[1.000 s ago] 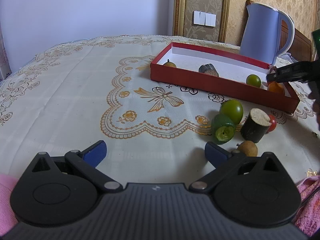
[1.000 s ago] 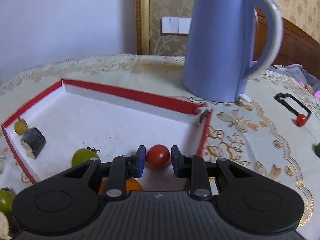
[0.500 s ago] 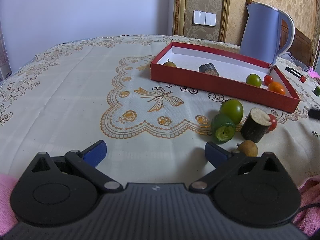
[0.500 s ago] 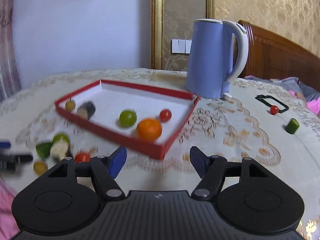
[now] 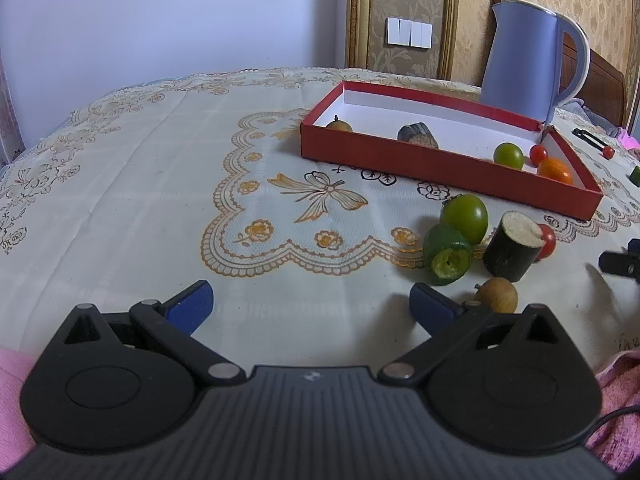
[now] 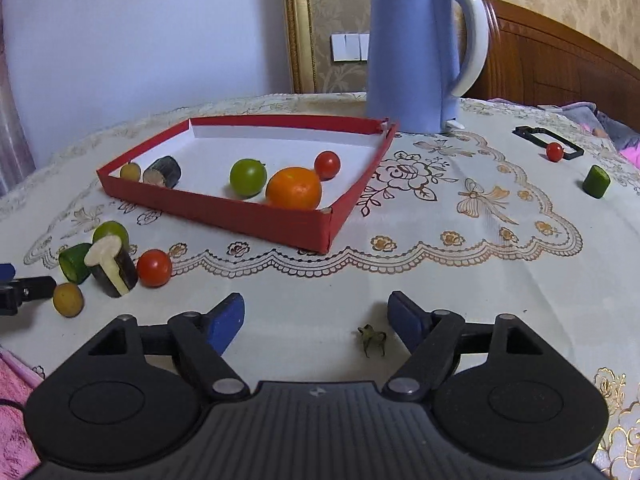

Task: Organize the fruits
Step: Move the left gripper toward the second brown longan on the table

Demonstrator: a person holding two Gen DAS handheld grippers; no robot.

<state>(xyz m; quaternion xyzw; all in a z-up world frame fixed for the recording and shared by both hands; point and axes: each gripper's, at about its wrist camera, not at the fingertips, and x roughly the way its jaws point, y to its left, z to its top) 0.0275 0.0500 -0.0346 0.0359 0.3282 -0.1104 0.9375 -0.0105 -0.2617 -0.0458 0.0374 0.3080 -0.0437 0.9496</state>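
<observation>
both grippers sit low and level over the tablecloth [image 6: 460, 280], the left gripper [image 5: 310, 300] and right gripper [image 6: 316, 318] each spread wide and holding nothing. the loose fruit cluster lies just ahead and right of the left gripper: a brown fruit [image 5: 497, 294] by its right finger, then a cut green piece [image 5: 447, 256], a dark chunk [image 5: 513, 245], a green fruit [image 5: 465, 213] and a tomato [image 5: 547, 241]. from the right gripper that cluster is near left, and the red tray [image 6: 224, 210] with an orange [image 6: 294, 188] lies farther ahead.
</observation>
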